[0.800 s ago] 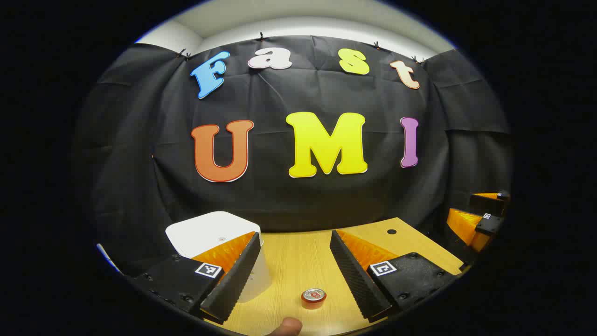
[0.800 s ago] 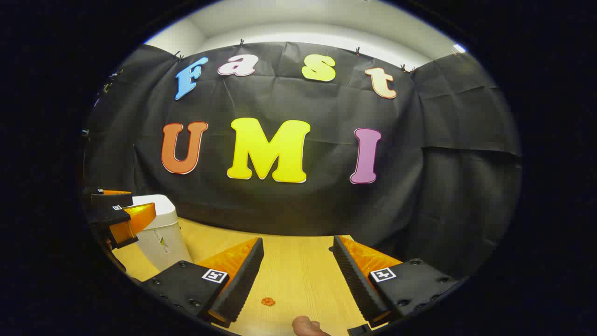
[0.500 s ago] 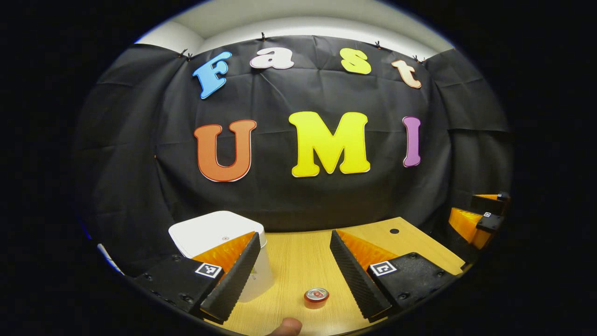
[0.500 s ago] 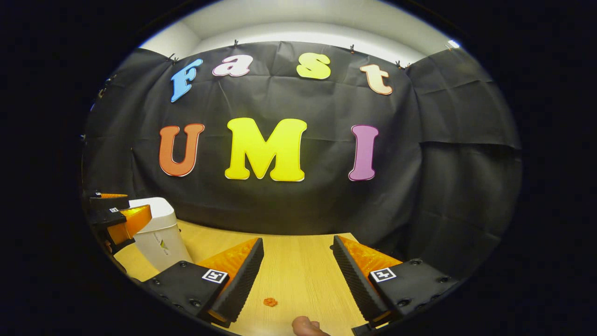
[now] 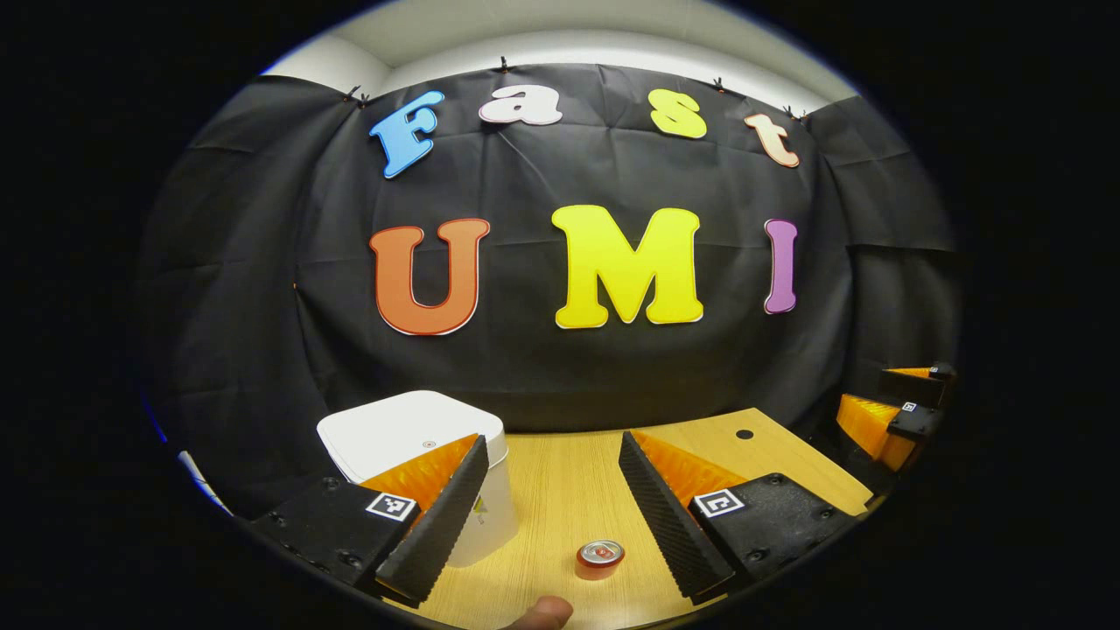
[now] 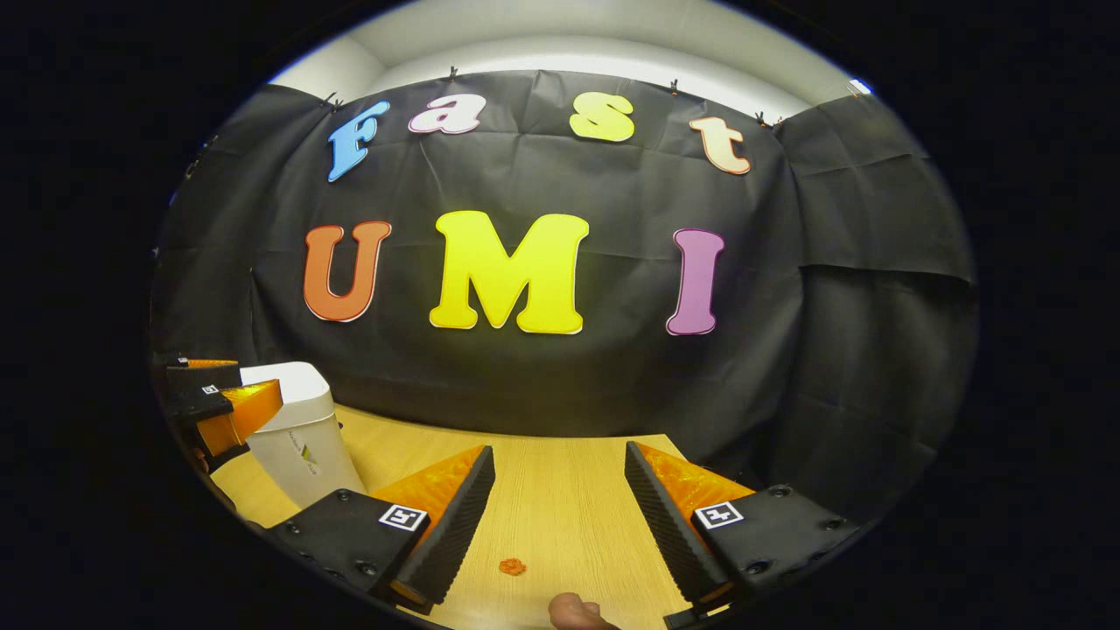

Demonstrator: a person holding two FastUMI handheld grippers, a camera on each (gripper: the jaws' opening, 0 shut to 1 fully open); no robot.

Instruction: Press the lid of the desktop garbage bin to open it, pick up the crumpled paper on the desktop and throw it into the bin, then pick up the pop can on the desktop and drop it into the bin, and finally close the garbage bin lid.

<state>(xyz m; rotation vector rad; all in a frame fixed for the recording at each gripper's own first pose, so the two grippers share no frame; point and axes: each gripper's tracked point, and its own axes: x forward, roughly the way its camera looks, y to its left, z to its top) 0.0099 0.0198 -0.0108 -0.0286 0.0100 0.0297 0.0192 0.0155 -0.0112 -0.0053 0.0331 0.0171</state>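
The white desktop bin [image 5: 411, 429] stands at the left with its lid down; it also appears as the bin [image 6: 302, 442] at the left of the right gripper view. A red pop can [image 5: 600, 558] stands upright on the wooden desk, low between the fingers of my left gripper [image 5: 551, 446], which is open and holds nothing. A small orange crumpled paper [image 6: 512, 567] lies on the desk, low between the fingers of my right gripper [image 6: 558, 451], also open and empty. The left gripper [image 6: 223, 407] hovers just in front of the bin. The right gripper [image 5: 892, 416] hangs at the desk's right end.
The wooden desk [image 5: 560, 490] has a small dark hole [image 5: 745, 434] near its far right corner and ends at the black cloth wall behind. A person's fingertip [image 5: 542, 610] shows at the bottom edge, and another fingertip [image 6: 573, 608] likewise.
Both views drift only slightly: the bin and can slide a little to the right in the left gripper view. Both grippers stay open and nothing has been touched.
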